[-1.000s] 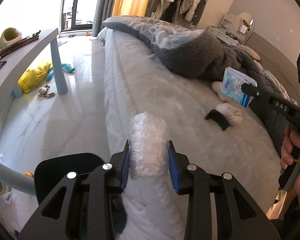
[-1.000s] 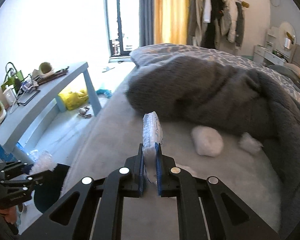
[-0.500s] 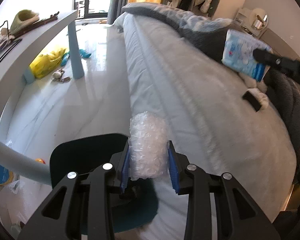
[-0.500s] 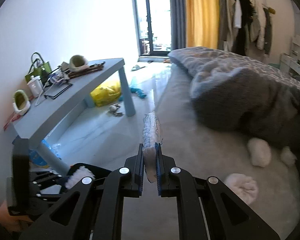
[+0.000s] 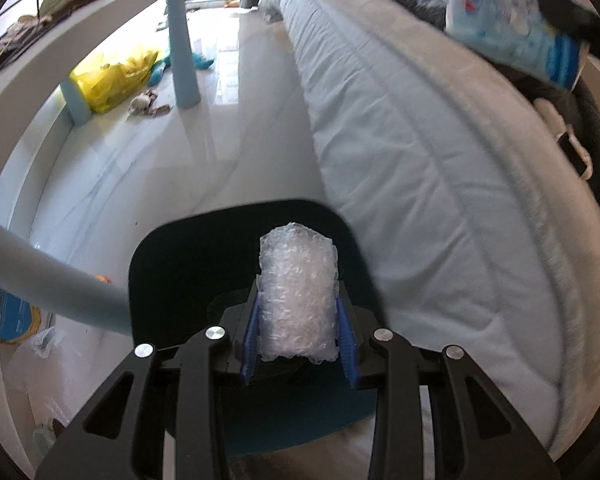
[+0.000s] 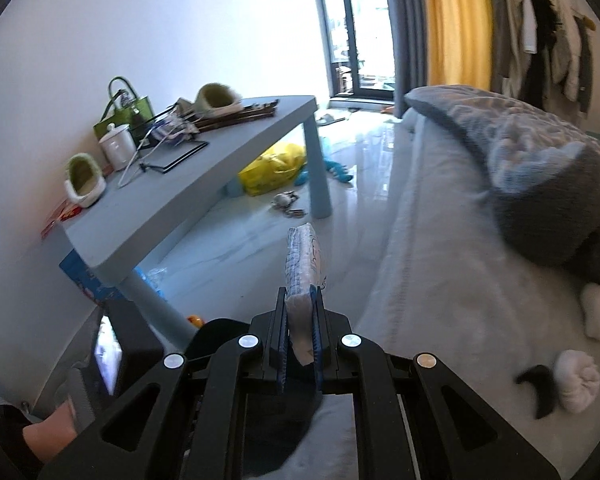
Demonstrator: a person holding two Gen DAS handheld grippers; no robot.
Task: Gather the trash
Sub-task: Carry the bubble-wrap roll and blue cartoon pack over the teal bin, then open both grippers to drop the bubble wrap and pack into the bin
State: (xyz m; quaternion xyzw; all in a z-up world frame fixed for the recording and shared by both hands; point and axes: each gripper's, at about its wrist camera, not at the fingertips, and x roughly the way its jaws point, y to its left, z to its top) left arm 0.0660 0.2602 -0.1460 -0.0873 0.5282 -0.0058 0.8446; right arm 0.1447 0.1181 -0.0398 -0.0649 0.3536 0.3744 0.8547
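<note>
In the left wrist view my left gripper [image 5: 298, 312] is shut on a roll of clear bubble wrap [image 5: 298, 272]. It hangs over the mouth of a dark bin [image 5: 204, 248] that stands on the floor beside the bed. My right gripper [image 6: 300, 300] is shut on a flat blue-and-white packet [image 6: 304, 252], held on edge above the floor by the bed's side. The same packet [image 5: 512, 28] shows blurred at the top right of the left wrist view. In the right wrist view the bin's dark rim [image 6: 216, 330] sits just below and left of the right fingers.
A low blue table [image 6: 204, 168] with a cluttered top stands left of the bin, one leg [image 5: 40, 280] close beside it. A yellow bag [image 5: 116, 72] lies under the table. The bed [image 5: 420, 160] carries a grey blanket [image 6: 540, 184] and a white rolled sock [image 6: 578, 380]. A hand [image 6: 48, 432] shows at lower left.
My left gripper has sunk from the bed's edge to above the bin, still holding the bubble wrap. My right gripper has swung left off the bed toward the floor with the packet.
</note>
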